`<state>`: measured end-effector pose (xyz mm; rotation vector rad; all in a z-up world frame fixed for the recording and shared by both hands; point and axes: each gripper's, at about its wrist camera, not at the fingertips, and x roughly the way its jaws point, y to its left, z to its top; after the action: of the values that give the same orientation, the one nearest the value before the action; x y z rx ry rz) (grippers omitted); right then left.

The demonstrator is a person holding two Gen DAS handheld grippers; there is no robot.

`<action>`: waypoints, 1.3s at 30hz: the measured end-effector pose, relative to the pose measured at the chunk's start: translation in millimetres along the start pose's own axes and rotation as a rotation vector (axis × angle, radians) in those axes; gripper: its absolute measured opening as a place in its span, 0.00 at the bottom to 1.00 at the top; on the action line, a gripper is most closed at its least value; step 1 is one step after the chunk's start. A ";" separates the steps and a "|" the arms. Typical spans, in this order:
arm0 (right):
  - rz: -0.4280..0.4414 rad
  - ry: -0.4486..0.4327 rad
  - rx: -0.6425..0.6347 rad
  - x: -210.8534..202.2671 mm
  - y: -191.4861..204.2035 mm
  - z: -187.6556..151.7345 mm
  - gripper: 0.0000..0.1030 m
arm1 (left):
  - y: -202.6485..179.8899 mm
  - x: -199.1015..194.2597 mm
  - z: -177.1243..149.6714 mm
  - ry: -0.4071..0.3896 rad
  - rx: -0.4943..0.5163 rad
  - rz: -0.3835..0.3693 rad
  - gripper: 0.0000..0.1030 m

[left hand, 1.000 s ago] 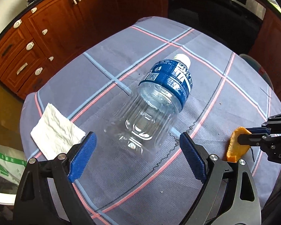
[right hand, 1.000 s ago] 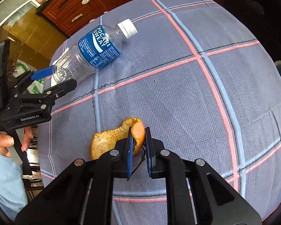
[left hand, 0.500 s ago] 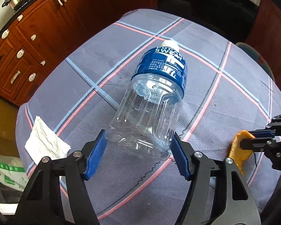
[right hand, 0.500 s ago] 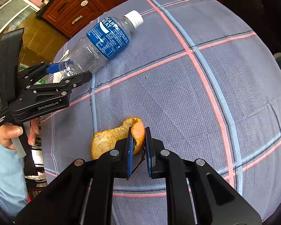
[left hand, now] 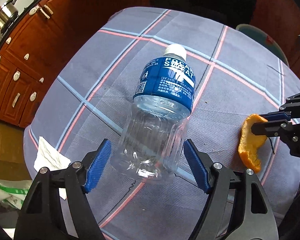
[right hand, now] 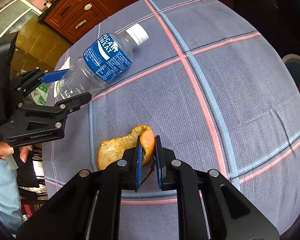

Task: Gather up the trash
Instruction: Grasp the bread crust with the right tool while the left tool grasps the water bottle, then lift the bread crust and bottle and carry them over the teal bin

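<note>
Checked tabletop (left hand: 240,84): left gripper (left hand: 148,164) jaws, just widened, straddle the bottle (left hand: 156,124) without touching; right gripper (right hand: 148,160) jaws pinch orange peel (right hand: 118,148).

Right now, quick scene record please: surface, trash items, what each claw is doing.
surface: checked tablecloth
bottle: clear plastic bottle, capped, lying on its side
left claw: jaws straddle the bottle's base, gaps both sides, just widened a little
right claw: shut on the orange peel
napkin: white napkin at the table edge, untouched
</note>
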<state>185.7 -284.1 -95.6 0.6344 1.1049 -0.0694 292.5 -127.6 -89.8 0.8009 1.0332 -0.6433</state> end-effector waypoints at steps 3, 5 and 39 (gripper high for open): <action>0.007 -0.006 0.018 -3.0 -9.5 0.6 0.11 | -6.7 10.3 5.7 0.036 0.019 0.023 0.75; 0.016 -0.009 0.029 -5.8 -14.0 0.0 0.11 | -11.4 17.9 8.9 0.057 0.024 0.031 0.75; 0.047 -0.299 0.161 -148.3 -100.7 -21.5 0.11 | -111.3 -82.5 32.9 -0.189 -0.146 -0.112 0.60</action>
<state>63.2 -393.5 -20.7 0.7665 0.7997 -0.2075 189.8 -209.3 -34.4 0.5475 0.9447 -0.7159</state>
